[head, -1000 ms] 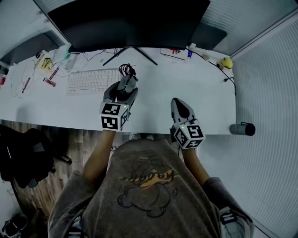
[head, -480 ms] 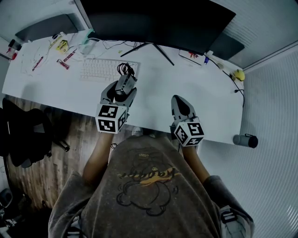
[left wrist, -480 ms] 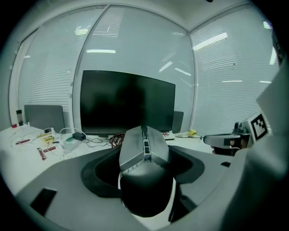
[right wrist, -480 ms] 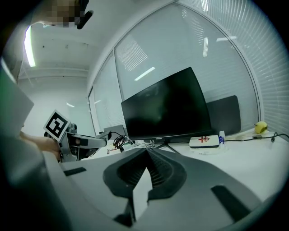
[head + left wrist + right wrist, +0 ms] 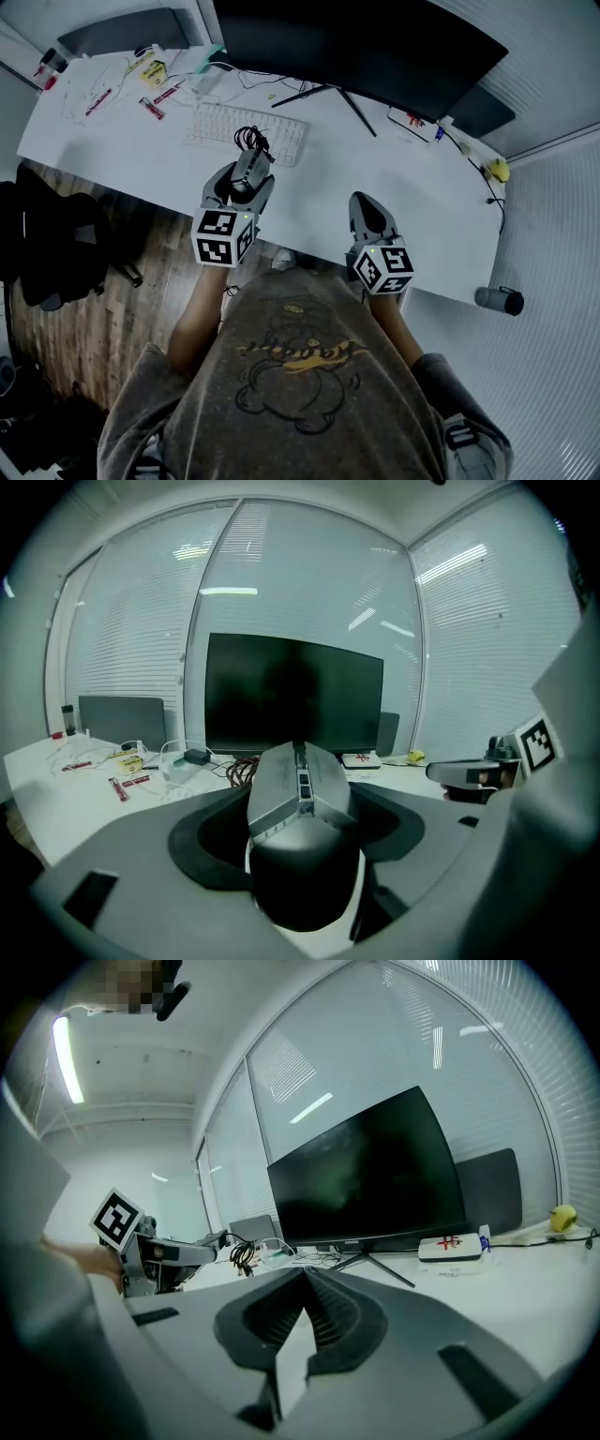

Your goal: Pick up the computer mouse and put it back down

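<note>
left gripper (image 5: 243, 178) jaws clamped on the computer mouse (image 5: 299, 794), looks lifted off the desk (image 5: 403, 192), so pick done; right gripper (image 5: 365, 208) jaws closed, empty; set-down still to do

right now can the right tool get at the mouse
Probably not for a clean hold. The mouse sits clamped in the left tool, whose jaws cover both its sides. The right tool is shut, off to the side, with bare desk between them.

counted at the white worktop (image 5: 309, 192)
one grey wired computer mouse (image 5: 251, 169), one white keyboard (image 5: 246, 133), one black curved monitor (image 5: 366, 47).
</note>
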